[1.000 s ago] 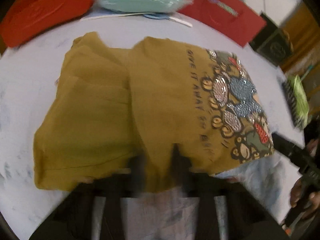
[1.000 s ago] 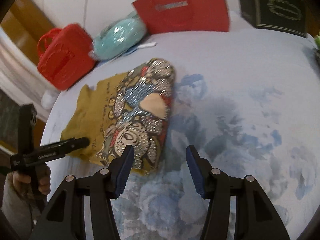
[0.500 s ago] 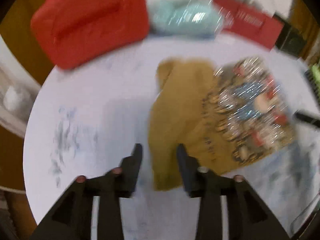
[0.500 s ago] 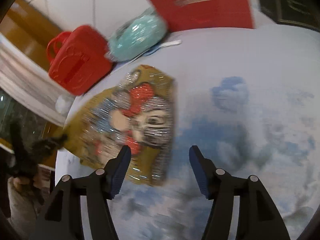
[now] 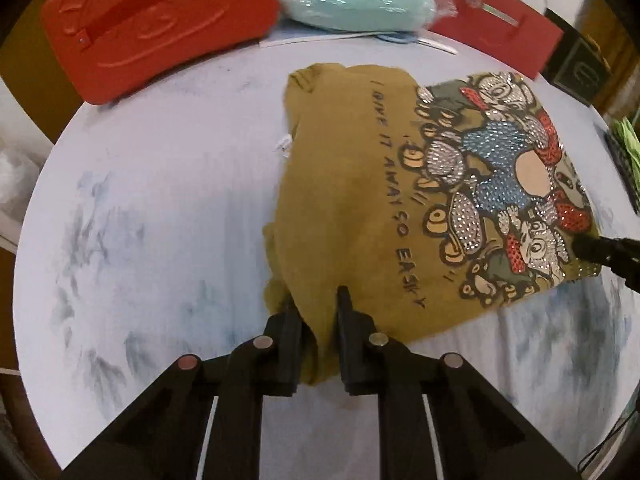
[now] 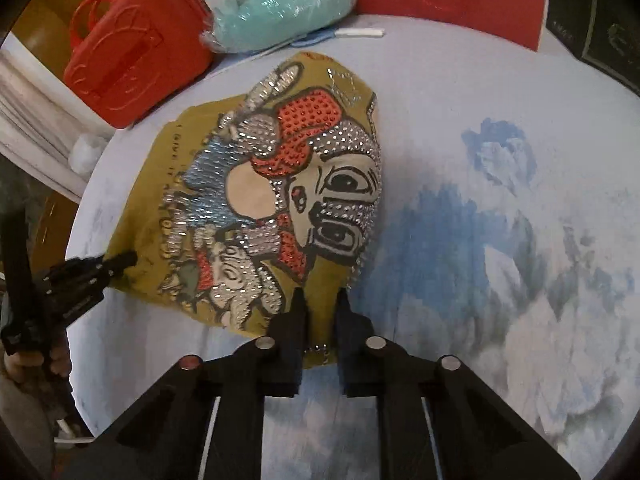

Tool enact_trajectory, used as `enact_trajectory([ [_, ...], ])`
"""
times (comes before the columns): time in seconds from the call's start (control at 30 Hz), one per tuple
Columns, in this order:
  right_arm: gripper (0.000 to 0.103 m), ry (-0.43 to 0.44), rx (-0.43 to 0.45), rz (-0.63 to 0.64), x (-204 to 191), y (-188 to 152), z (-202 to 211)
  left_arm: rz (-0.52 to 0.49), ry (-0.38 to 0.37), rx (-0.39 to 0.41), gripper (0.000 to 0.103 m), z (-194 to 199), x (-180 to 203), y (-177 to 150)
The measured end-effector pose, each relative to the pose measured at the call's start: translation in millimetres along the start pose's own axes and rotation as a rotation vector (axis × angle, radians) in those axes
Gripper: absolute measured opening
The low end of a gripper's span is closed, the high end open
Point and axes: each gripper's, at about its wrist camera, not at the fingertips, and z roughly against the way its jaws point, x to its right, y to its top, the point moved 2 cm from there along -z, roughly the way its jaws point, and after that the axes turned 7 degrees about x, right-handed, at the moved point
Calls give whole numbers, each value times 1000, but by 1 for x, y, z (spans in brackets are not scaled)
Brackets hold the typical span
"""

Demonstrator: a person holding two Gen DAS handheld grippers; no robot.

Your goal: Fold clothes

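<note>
1. Pale blue-mottled bench (image 5: 160, 184) carries a folded mustard shirt (image 5: 360, 208).
2. Left hand-held gripper (image 5: 318, 300) is closing on its plain near corner.
3. Right hand-held gripper (image 6: 320, 300) is closing on the sequinned near corner; the near edge spans between them.

Mustard shirt (image 5: 344, 208) bore black lettering, sequined cartoon print in blue, red, silver. Tablecloth (image 6: 500, 220) pale, blue-grey floral. Case (image 5: 152, 20) red; bundle (image 5: 356, 0) mint.
</note>
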Motion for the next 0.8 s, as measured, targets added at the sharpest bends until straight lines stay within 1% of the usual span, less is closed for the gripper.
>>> enact_trajectory([
  [0.07,10,0,-24,5,-1,-12,8,0,-12,-19,14,0,2,-9],
  [0.13,10,12,-80,-1,3,-26,1,11,-16,-15,20,4,0,-8],
  [0.17,12,19,-98,-8,6,-31,-2,24,-22,-5,23,10,-3,-3],
  [0.2,16,28,-91,-23,8,-31,1,35,-31,18,27,17,-6,3],
  [0.23,18,34,-83,-36,11,-30,8,41,-45,64,42,27,-10,13],
  [0.27,24,39,-55,-40,13,-25,18,47,-59,110,59,36,-14,23],
  [0.3,31,42,-24,-43,16,-20,28,52,-75,148,63,43,-17,34],
  [0.33,35,39,16,-42,19,-12,39,52,-90,168,64,43,-19,47],
  [0.37,42,35,53,-42,23,-3,47,46,-95,178,64,39,-19,58],
  [0.4,46,28,80,-48,27,7,51,40,-97,184,64,33,-19,69],
  [0.47,46,15,117,-69,36,29,51,31,-97,171,64,12,-13,83],
  [0.57,46,12,116,-95,51,52,33,25,-112,138,64,-14,-10,97],
  [0.63,46,26,105,-112,56,60,23,11,-125,121,64,-29,-4,103],
  [0.77,46,36,93,-108,56,73,7,-40,-135,122,64,-26,-2,101],
  [0.8,50,44,95,-106,55,75,5,-51,-138,117,64,-28,-1,102],
])
